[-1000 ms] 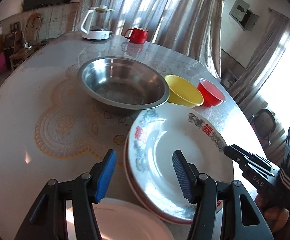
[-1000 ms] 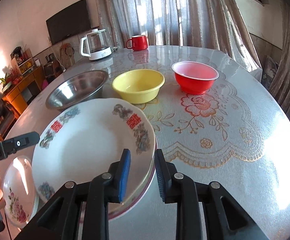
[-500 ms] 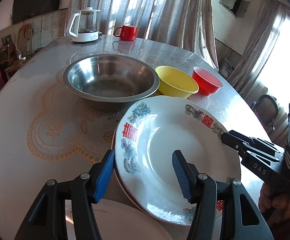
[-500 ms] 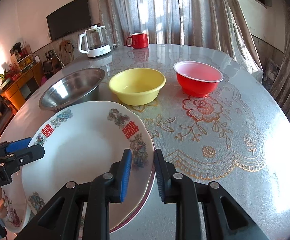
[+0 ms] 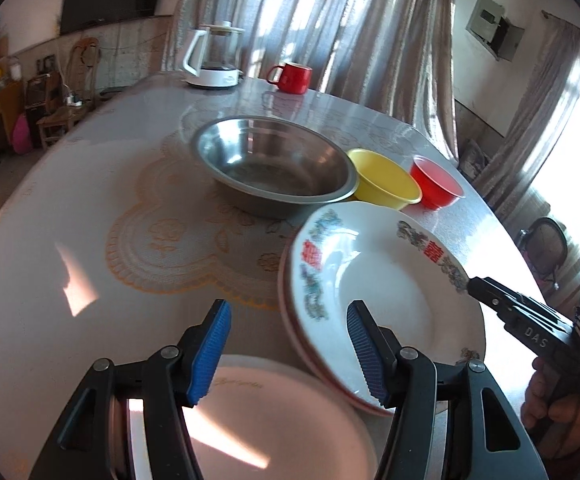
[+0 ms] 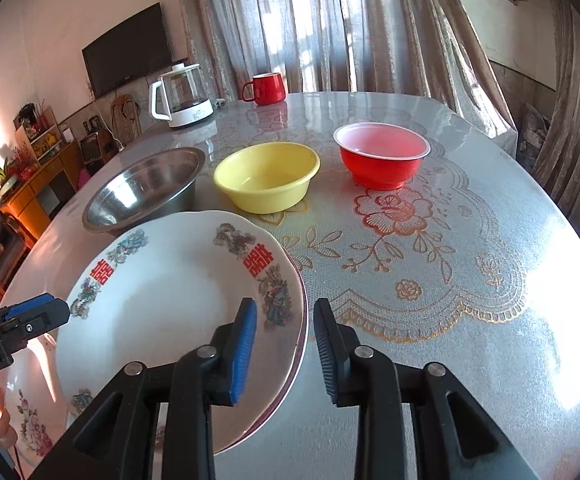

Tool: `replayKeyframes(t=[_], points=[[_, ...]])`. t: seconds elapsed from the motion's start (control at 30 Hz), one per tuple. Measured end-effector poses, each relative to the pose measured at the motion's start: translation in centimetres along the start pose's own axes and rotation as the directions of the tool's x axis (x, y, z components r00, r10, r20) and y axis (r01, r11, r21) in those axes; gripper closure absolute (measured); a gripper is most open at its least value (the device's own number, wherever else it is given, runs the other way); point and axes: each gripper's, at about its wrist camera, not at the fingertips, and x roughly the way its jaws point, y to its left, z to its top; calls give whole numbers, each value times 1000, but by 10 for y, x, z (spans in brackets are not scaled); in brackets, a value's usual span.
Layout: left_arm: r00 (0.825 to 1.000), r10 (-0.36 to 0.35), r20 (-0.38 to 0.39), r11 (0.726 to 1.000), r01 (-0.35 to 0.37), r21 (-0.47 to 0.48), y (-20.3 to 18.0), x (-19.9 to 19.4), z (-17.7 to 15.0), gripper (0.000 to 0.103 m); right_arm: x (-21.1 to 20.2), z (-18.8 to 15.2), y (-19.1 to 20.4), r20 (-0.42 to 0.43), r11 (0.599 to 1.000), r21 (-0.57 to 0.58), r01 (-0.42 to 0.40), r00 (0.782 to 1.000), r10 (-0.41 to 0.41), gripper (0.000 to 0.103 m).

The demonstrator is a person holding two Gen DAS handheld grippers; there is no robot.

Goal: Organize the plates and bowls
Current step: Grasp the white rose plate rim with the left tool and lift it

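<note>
Round table (image 6: 469,320) under a glossy lace-print cover is taking hard sun from the curtained windows; TV and a wooden cabinet are sitting along the left wall.

Decorated plate (image 6: 162,300) is resting on a second plate with a reddish rim, at the near left of the table — looks like the plate stack is being built here. Right gripper (image 6: 284,344) is straddling that stack's right edge: its jaws have just been opening, pads now clear of the rim, so I'm reading this as a release after setting the plate down. Left gripper (image 5: 286,352) is sitting half-open over bare cover between the stack and a floral plate (image 5: 274,424) below it, holding nothing; probably lining up on the floral plate or the stack edge next.

Bowls are waiting in a row behind the plates: steel bowl (image 6: 146,188), yellow bowl (image 6: 266,176), red bowl (image 6: 381,154), none nested yet. Kettle (image 6: 182,96) and red mug (image 6: 266,88) are parked at the far edge, out of the working area.
</note>
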Motion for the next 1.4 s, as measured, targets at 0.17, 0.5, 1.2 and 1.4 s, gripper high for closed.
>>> replayKeyframes(t=[0.17,0.5,1.2,1.4], points=[[998,59,17,998,-58,-21,13,-16,-8,38,-7,-7,4,-9,999,14,-39,999,39,67],[995,96,32,992,-93,-85,37,-39,-29,35,-34,-18,38,-17,970,-59,-238,971,237,64],[992,119,30,976,-111,-186,81,-64,-58,36,-25,-73,117,-280,827,-117,-551,817,504,64],[996,94,9,962,-88,-260,107,-67,-75,44,-18,-76,113,-294,840,-88,-536,819,492,64]])
